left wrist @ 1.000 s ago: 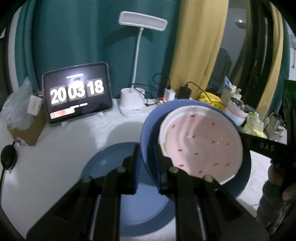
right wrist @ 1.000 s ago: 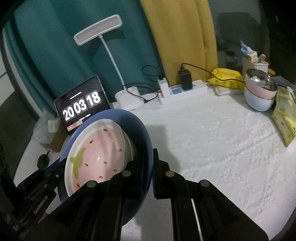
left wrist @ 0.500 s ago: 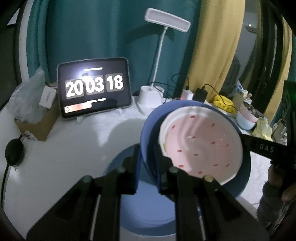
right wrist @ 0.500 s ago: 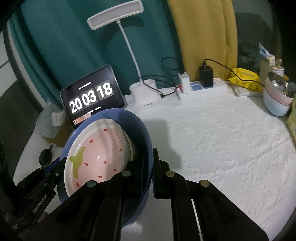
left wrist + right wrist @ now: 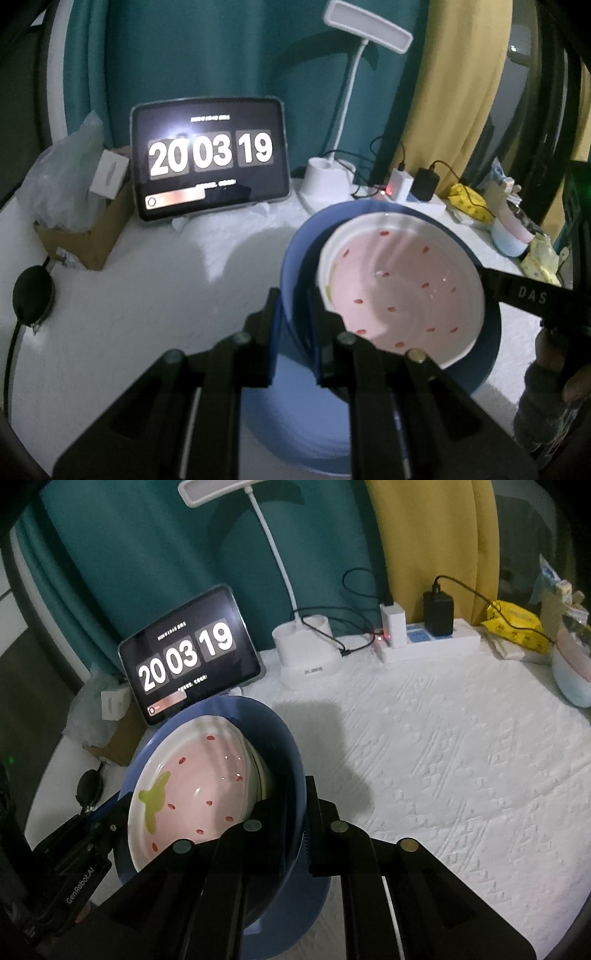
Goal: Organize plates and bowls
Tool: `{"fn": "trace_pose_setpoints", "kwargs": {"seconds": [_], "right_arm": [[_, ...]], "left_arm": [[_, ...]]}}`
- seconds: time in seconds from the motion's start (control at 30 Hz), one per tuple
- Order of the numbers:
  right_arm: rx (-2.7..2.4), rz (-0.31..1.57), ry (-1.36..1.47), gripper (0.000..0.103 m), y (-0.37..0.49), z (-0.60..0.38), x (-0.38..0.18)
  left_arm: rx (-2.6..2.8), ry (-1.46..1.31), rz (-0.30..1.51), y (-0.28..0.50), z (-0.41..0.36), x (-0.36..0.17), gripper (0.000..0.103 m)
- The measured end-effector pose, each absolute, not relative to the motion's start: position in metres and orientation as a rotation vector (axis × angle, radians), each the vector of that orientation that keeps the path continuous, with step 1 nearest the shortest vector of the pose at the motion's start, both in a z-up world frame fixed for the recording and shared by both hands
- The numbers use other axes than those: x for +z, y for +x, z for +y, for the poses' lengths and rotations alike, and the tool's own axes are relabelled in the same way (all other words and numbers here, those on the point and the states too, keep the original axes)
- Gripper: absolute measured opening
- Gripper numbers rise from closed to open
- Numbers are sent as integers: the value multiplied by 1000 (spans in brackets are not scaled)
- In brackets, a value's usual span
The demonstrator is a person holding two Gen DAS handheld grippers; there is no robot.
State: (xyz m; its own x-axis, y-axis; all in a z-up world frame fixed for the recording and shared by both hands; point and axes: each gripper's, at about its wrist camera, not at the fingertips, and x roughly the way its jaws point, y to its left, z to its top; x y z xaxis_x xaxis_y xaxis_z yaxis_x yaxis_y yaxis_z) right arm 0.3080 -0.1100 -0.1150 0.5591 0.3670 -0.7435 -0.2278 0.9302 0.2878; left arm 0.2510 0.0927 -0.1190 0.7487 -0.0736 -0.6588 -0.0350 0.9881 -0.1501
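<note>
A blue bowl (image 5: 295, 258) with a pink strawberry-pattern plate (image 5: 402, 288) inside is held above the table between both grippers. My left gripper (image 5: 293, 317) is shut on the bowl's left rim. My right gripper (image 5: 297, 808) is shut on the opposite rim; the bowl (image 5: 284, 734) and plate (image 5: 192, 775) also show in the right wrist view. A blue plate (image 5: 295, 424) lies flat on the white tablecloth under the bowl, mostly hidden; its edge shows in the right wrist view (image 5: 317, 897).
A tablet clock (image 5: 208, 158), a white desk lamp (image 5: 328, 177), a power strip (image 5: 428, 638) with chargers and a cardboard box (image 5: 85, 236) line the back. Stacked bowls (image 5: 572, 672) and yellow packets (image 5: 517, 627) sit at the right. A black round object (image 5: 33, 295) lies at the left.
Both grippers have carried the bowl and plate to the left and toward the tablet, over the flat blue plate. The grip has not changed.
</note>
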Motion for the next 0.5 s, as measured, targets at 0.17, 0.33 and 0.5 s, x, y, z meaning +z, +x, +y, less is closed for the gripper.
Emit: {"fn": "trace_pose_setpoints", "kwargs": {"seconds": [0.17,0.33,0.5], "right_arm": [[359,943,186,8,313,-108,-126],[375,957,204,9,315,-108,-129],[362,953,184,11,314,-104,-129]], "left_arm": [[-14,-155,742,254,96,-125,13],[-4,-139,745,253,97,-124,13],[-5,-134,754,254,97,-125,13]]}}
